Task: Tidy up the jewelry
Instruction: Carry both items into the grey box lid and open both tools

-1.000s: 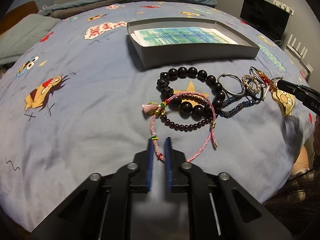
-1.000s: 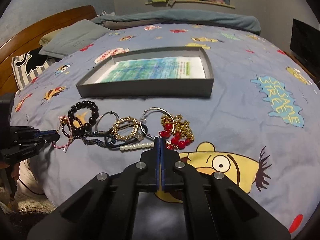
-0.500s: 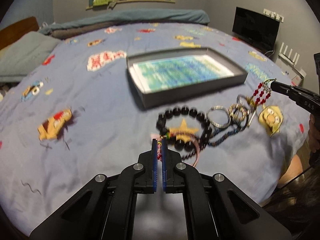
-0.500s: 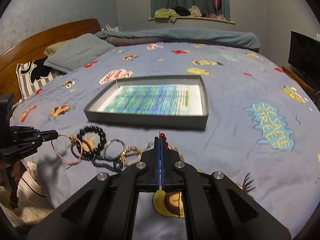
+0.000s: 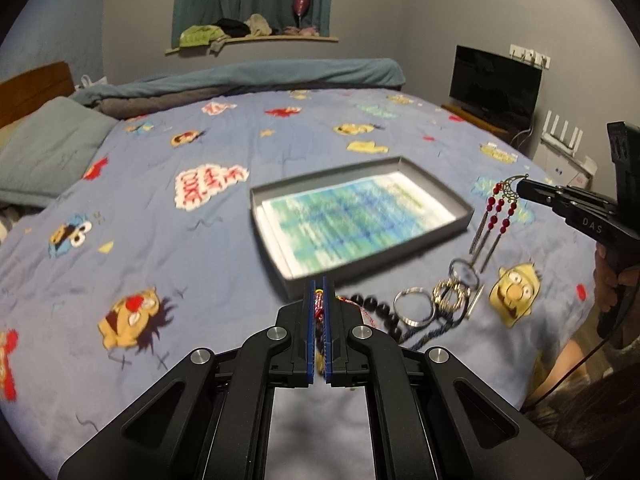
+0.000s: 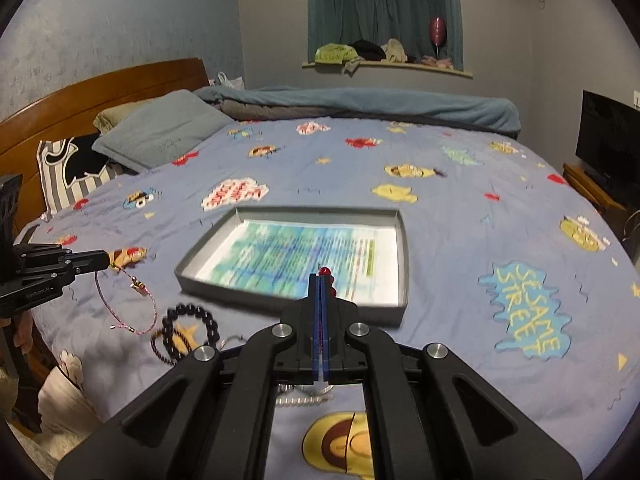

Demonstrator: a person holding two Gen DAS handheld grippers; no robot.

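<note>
Two pieces of jewelry are shown lifted clear of the bed, each pinched in a closed gripper. The left gripper (image 5: pixel 319 300) is clamped on a pink woven cord bracelet (image 6: pixel 128 304), which is seen in the right wrist view to dangle as a thin loop with a small charm, above the bedspread (image 5: pixel 160 208) at the near left. The right gripper (image 6: pixel 321 286) is closed on a red-beaded earring (image 5: pixel 496 208): a small brass crescent from which strings of red beads and slender metal drops hang freely, as the left wrist view shows.

The shallow grey box (image 5: pixel 460 216), a rectangular tray of stiff card lined with a blue-green printed sheet, lies just beyond the heap of jewelry and holds no jewelry so far. The task is therefore judged to be at an early stage: two items are raised but not yet placed.

Left on the bed, near the front wall of the box, are a bracelet of large glossy black beads (image 6: pixel 192 316), a plain metal hoop (image 5: pixel 412 308), a textured gilt ring (image 5: pixel 452 294), a dark blue braided cord (image 5: pixel 424 334) and a short strand of small pearls (image 6: pixel 298 402), partly hidden behind the right gripper. The pieces overlap and touch one another, so snagging is judged possible when each is drawn out. The bedspread is soft printed cotton, lightly creased.
</note>
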